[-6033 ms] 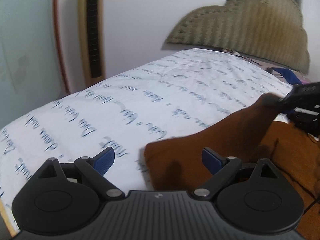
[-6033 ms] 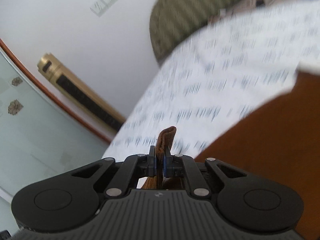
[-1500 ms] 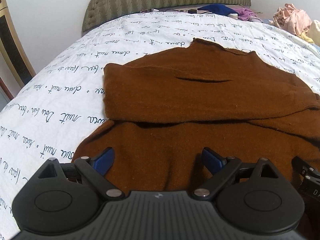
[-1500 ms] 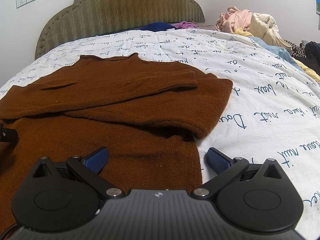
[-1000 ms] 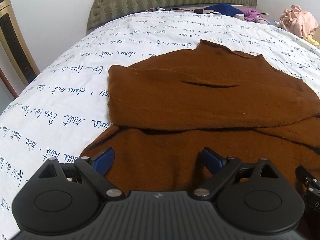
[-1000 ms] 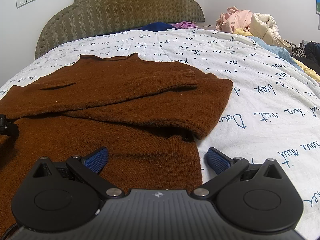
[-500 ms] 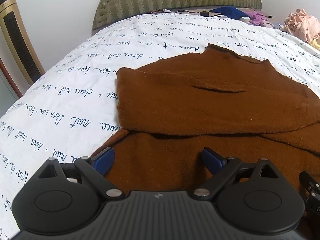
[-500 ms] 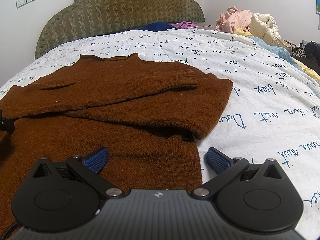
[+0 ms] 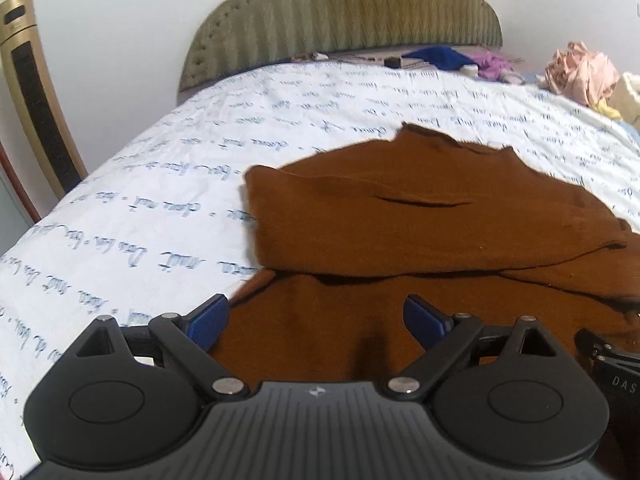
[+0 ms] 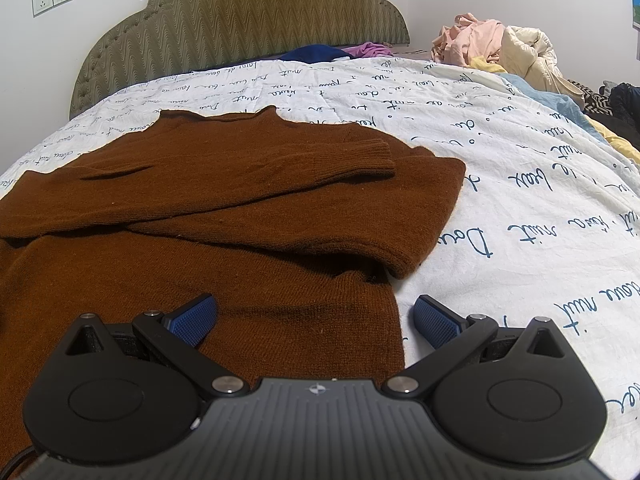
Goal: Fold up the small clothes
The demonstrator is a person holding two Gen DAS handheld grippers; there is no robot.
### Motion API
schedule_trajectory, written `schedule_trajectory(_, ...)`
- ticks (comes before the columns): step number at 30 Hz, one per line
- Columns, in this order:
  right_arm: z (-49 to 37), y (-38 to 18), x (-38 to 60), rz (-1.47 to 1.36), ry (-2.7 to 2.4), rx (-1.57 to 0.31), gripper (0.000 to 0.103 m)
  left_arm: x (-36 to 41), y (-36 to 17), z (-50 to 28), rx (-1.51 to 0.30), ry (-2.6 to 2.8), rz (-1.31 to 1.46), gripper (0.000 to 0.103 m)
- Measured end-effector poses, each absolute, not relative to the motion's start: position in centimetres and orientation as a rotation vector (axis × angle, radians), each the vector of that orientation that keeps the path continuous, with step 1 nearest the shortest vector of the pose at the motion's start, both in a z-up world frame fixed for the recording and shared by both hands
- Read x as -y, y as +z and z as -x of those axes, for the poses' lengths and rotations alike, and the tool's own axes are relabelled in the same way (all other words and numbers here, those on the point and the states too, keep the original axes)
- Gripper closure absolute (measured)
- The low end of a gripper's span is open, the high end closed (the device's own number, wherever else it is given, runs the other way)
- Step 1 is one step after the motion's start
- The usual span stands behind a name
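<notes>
A brown knit sweater point(image 9: 420, 232) lies flat on the bed, both sleeves folded across its chest, collar toward the headboard. It also shows in the right wrist view point(image 10: 240, 208), its ribbed cuff point(image 10: 372, 160) lying on top. My left gripper point(image 9: 316, 320) is open and empty, low over the sweater's lower left hem. My right gripper point(image 10: 312, 320) is open and empty over the lower right hem corner. The right gripper's body point(image 9: 612, 368) shows at the left view's right edge.
The bed has a white sheet with blue script point(image 10: 520, 184) and an olive padded headboard point(image 10: 240, 16). A pile of pink and cream clothes point(image 10: 496, 48) lies at the far right. Blue and purple garments point(image 9: 452, 60) lie by the headboard. A gold tower fan point(image 9: 36, 108) stands left.
My left gripper has drifted left and tilted up a little, showing more headboard and sheet. My right gripper has stayed still. Both stay open; six seconds ago the right was shut on the sweater.
</notes>
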State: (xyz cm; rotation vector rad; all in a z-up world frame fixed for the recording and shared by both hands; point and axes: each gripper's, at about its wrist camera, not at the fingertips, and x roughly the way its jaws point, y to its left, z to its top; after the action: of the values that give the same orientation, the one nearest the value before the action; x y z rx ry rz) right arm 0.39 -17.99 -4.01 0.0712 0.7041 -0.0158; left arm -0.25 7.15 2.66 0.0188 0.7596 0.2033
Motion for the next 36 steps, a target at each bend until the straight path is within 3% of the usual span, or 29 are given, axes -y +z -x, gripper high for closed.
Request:
schedule_trajectory(16,-0.3,-3.3,18.4,-0.073,0.017,-0.734,0.000,-15.5,2.2,7.9,-0.765,0.205,0.005,0.008)
schedule_trajectory(21,4.1,-1.0,21.0,-0.201,0.158,-0.687,0.000,-18.2,1.7,10.2,-0.790,0.166,0.036,0.008)
schedule_trajectory(30,12.4,3.7,22.8,-0.092,0.274,-0.645,0.000,-18.9,1.0,12.2,-0.853,0.057,0.142,0.008)
schedule_trajectory(36,14.2,3.4,23.9,-0.045,0.254,-0.741,0.000,-17.5,0.7,12.8,-0.875,0.005,0.131,0.008)
